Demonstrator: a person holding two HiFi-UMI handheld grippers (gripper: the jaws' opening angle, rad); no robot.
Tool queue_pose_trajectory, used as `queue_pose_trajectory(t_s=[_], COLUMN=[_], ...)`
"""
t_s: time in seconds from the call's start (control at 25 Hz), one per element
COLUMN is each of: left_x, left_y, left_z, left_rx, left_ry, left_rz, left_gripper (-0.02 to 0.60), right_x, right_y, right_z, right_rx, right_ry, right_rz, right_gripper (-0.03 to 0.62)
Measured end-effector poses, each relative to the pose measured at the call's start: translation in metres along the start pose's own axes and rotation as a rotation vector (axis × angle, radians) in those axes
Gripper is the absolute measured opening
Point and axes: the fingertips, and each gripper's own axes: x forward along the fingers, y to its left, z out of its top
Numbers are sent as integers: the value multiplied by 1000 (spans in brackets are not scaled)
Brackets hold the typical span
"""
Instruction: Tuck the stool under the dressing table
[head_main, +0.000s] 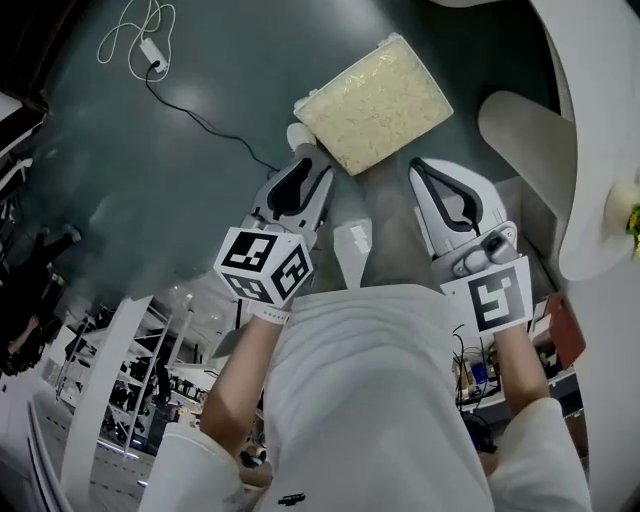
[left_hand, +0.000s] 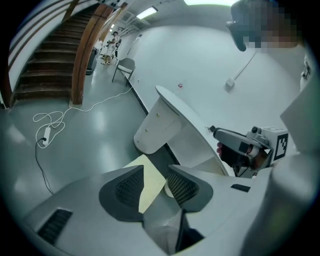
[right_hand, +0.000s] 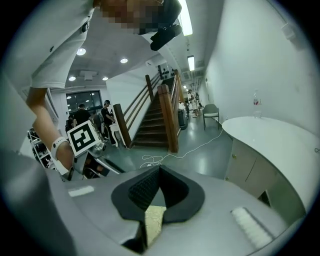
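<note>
Past the person's white shirt, the left gripper hangs with jaws apart, the right gripper seemingly closed on nothing; the pale-yellow square cushioned stool sits just beyond both.

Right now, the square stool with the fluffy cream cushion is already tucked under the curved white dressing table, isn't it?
Not tucked yet. The cream-cushioned square stool stands out on the grey floor, beside the white dressing table rather than under it; the head view shows this.
</note>
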Motion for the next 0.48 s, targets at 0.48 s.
queue_pose_trajectory(t_s=[0.48], left_x=[47], left_y=[64], left_z=[-69], left_rx=[-73], left_ry=[79], left_rz=[57], left_gripper=[222], right_x=[54], right_y=[9], right_z=[-56], right_rx=[-4], right_ry=[53], right_rz=[16], right_gripper=[9])
